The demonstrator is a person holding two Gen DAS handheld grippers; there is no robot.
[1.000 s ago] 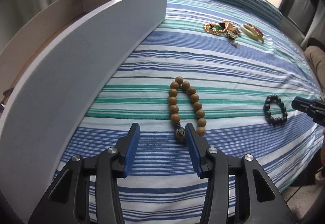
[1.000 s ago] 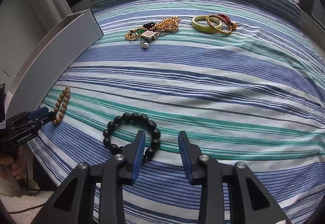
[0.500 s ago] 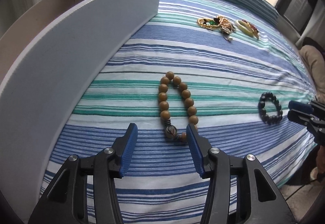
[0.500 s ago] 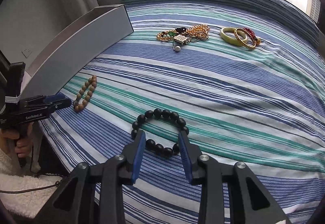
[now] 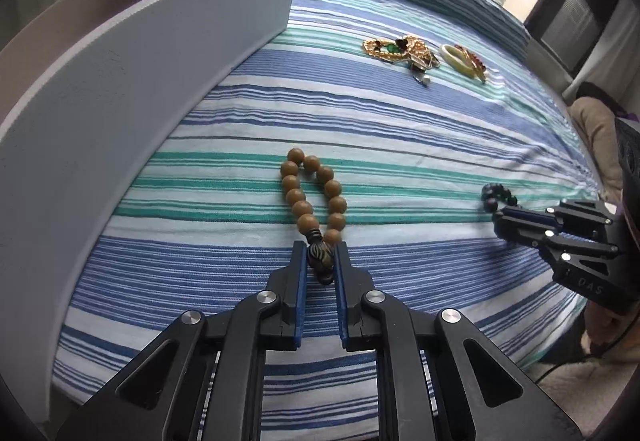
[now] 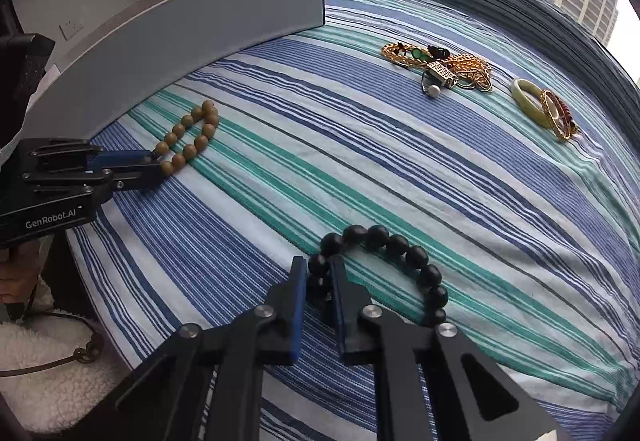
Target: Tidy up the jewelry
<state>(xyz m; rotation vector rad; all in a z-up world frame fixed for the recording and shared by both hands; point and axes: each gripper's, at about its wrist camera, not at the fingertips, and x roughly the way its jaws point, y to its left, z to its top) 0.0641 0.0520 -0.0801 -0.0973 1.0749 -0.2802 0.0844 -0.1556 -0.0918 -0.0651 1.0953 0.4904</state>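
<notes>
A brown wooden bead bracelet (image 5: 296, 197) lies on the striped bedspread (image 5: 400, 129). My left gripper (image 5: 319, 253) is closing its jaws on the bracelet's dark striped end bead, and both pads touch it. In the right wrist view the same bracelet (image 6: 190, 150) shows at the left, with the left gripper (image 6: 154, 165) at its near end. A black bead bracelet (image 6: 416, 253) lies near the bed's front edge. My right gripper (image 6: 319, 265) is closing, its pads pressed on the left-hand beads. From the left wrist view the right gripper (image 5: 500, 227) covers part of the black bracelet (image 5: 490, 197).
A long grey box wall (image 5: 120, 101) (image 6: 200, 21) runs along the left of the bed. A tangle of gold chains (image 6: 440, 65) and a green and gold pair of bangles (image 6: 532, 101) lie at the far side. White fleece (image 6: 40, 381) shows below the bed's edge.
Both grippers went from open to closed, the left onto the brown bracelet's end bead, the right onto the black beads. The right gripper also shifted left and rolled.
</notes>
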